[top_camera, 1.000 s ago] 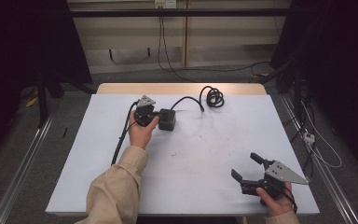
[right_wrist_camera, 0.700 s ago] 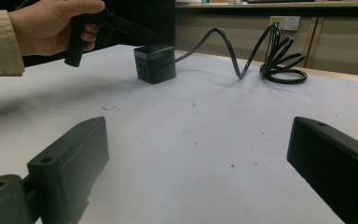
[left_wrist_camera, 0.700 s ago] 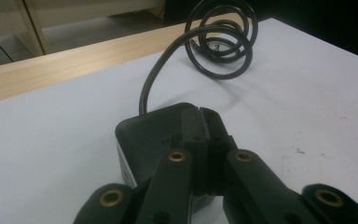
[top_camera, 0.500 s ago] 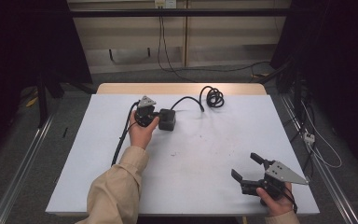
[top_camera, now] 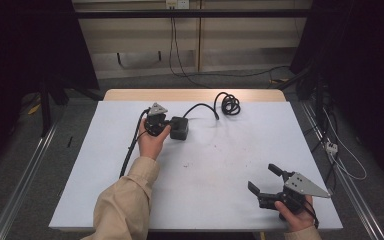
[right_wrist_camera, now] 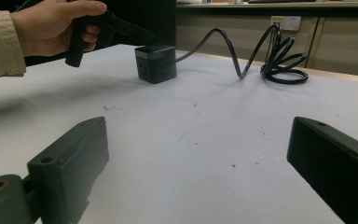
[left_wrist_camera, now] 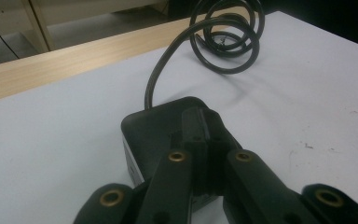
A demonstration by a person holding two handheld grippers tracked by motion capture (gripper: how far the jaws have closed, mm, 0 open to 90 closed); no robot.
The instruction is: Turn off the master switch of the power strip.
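A black cube-shaped power block stands at the far middle of the white table. Its black cable runs back to a coil. The person's left hand holds my left gripper against the block's left side. In the left gripper view the jaws are shut with nothing between them, and my left gripper has its tips over the block's top. My right gripper is held low at the near right corner. Its jaws are wide open over bare table. From there the block and coil stand far ahead.
The left gripper's own cable trails down the table's left side. A wooden strip borders the far edge. Cables lie on the floor behind and to the right. Small marks dot the table's middle.
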